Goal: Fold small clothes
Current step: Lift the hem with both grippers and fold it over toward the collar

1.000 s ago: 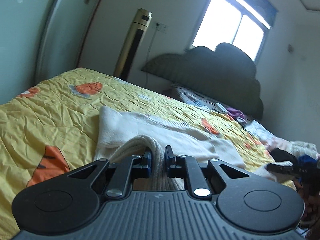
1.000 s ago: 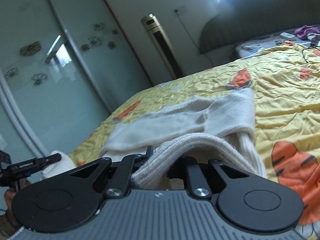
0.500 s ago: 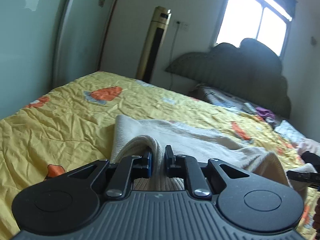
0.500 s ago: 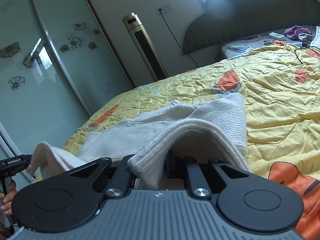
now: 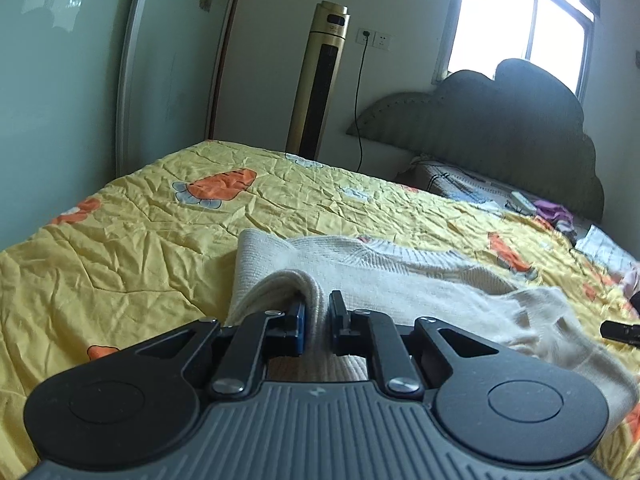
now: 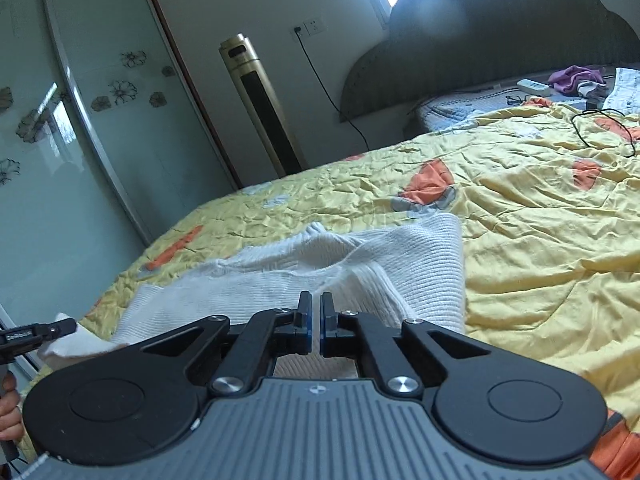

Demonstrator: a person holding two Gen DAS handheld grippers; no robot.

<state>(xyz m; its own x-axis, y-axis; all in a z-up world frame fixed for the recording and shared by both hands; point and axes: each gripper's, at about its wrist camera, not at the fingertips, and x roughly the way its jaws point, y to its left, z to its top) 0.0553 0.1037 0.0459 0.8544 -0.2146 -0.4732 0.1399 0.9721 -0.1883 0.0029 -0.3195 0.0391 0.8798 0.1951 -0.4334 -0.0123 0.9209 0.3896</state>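
Observation:
A cream knit sweater (image 5: 400,280) lies spread on the yellow bedspread (image 5: 120,260). My left gripper (image 5: 316,312) is shut on a doubled fold of its edge, which bulges up over the left finger. In the right wrist view the sweater (image 6: 280,280) lies just beyond my right gripper (image 6: 316,320). Its jaws are closing to a thin slit, with no cloth between them. The left gripper (image 6: 60,326) shows at the far left with a white corner of cloth in it. The right gripper's tip (image 5: 620,330) shows at the right edge of the left wrist view.
A gold tower fan (image 5: 324,80) stands against the far wall beside a dark padded headboard (image 5: 500,120). Frosted glass wardrobe doors (image 6: 80,120) run along the bed's left side. A remote, purple cloth (image 6: 576,76) and a black cable (image 6: 600,128) lie near the pillows.
The sweater fold that draped over the right fingers has come off them and the right jaws have closed together. Both grippers moved forward over the bed; the left keeps its fold.

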